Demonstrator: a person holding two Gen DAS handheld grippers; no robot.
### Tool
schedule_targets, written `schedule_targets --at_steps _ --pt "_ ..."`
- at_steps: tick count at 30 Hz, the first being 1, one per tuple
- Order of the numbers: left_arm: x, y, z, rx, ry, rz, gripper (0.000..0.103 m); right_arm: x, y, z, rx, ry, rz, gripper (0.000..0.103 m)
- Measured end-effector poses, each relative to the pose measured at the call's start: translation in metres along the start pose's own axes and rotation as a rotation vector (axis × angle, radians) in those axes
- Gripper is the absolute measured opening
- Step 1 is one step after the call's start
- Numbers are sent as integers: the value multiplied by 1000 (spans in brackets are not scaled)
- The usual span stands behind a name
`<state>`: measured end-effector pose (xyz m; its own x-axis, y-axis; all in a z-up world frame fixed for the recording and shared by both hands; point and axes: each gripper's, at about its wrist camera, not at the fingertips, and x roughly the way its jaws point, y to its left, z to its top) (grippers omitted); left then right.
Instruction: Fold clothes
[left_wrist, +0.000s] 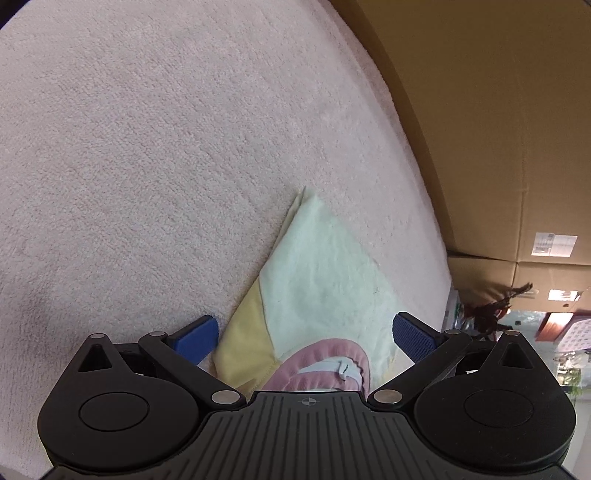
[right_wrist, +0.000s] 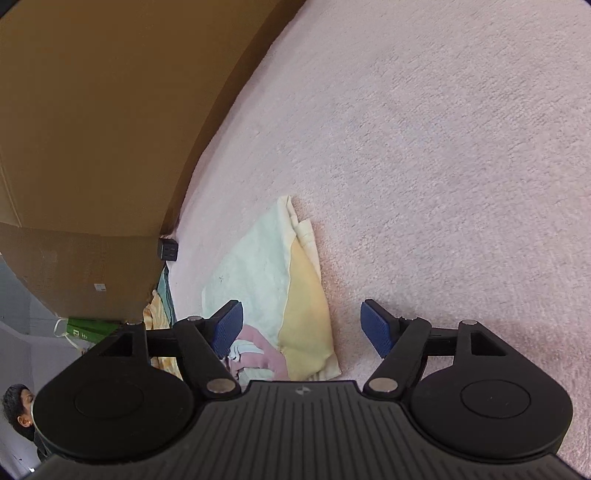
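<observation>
A small folded garment, pale mint with a yellow panel and a pink ribbed collar, lies flat on the pink fleece surface. My left gripper hovers over its collar end, open and empty, blue pads either side. In the right wrist view the same garment lies near the surface's left edge. My right gripper is open and empty above its yellow panel, with the pink collar by the left pad.
Brown cardboard boxes stand beside the fleece surface, also in the right wrist view. A small black block sits at the surface's edge. More cloth and a green bag lie beyond it. A person's head shows at lower left.
</observation>
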<state>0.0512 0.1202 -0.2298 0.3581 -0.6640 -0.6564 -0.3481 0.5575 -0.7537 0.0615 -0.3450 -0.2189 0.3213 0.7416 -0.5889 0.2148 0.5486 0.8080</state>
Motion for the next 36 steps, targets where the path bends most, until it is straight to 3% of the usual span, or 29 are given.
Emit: schedule_targets --at_steps 8,17,27,30,32,34,35,36 --pt "13 -10 15 43 90 -14 103 14 2 7 24 15 34 76" --pt "35 -28 33 133 162 26 103 15 5 12 3 14 37 75" --pt "51 -52 31 329 243 62 103 21 5 17 -30 57 59 75" --pt "56 -56 30 338 239 83 89 24 8 16 -40 55 54 72" --pt "60 -57 31 339 238 109 55 26 12 16 -61 57 37 69" --pt "60 -54 33 336 244 119 52 28 14 15 -75 61 0 51" --pt "60 -53 34 334 248 124 45 29 14 15 -77 64 -19 45" --pt "59 -51 35 335 249 134 40 31 14 15 -78 67 -38 31"
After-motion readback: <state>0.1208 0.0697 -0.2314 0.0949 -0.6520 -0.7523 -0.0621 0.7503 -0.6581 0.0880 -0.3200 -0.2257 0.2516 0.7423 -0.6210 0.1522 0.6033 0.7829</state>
